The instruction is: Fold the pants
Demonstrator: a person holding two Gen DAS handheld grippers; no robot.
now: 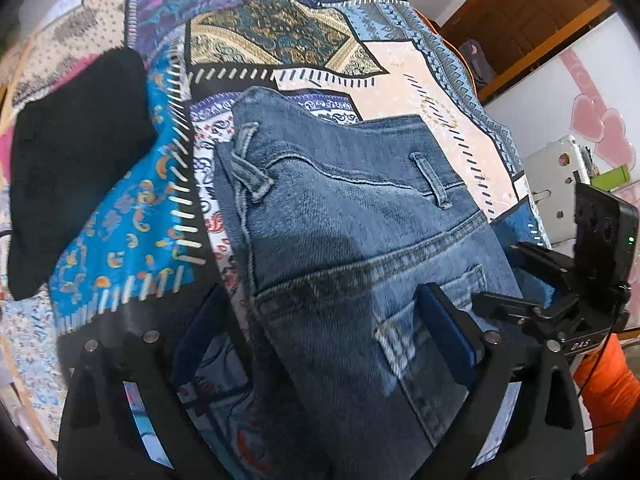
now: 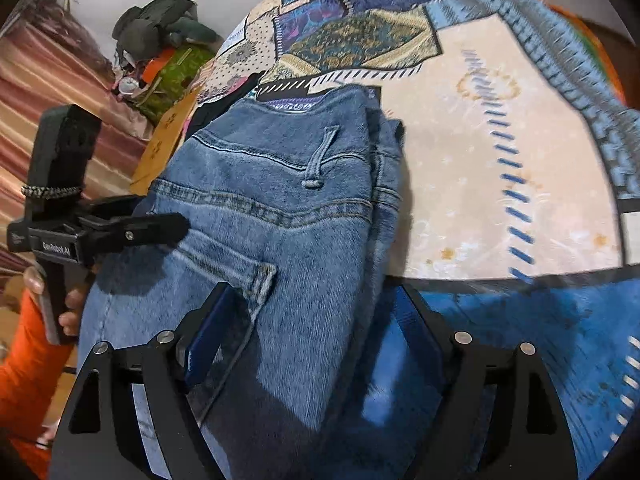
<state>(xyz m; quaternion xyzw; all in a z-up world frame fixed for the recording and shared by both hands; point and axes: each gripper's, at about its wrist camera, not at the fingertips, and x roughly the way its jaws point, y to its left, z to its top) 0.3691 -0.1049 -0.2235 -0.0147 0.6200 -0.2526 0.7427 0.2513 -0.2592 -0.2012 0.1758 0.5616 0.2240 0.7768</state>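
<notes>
Pants [image 1: 360,216]: I see blue denim, already doubled lengthwise, lying on the patterned bedspread [image 1: 420,76] with the waistband away from me.
Handling: I judge them heavy, limp and thick at the seams; not slippery, not fragile.
Left gripper [image 1: 320,332]: spread wide, straddling the pants near the back pocket [image 1: 432,320], not clamped.
Right gripper [image 2: 312,328]: also released, its fingers either side of the pants' right edge.
Hold points: I would pinch the stacked side edges below the pocket.
Nearby: black cloth [image 1: 76,168], well apart.
</notes>
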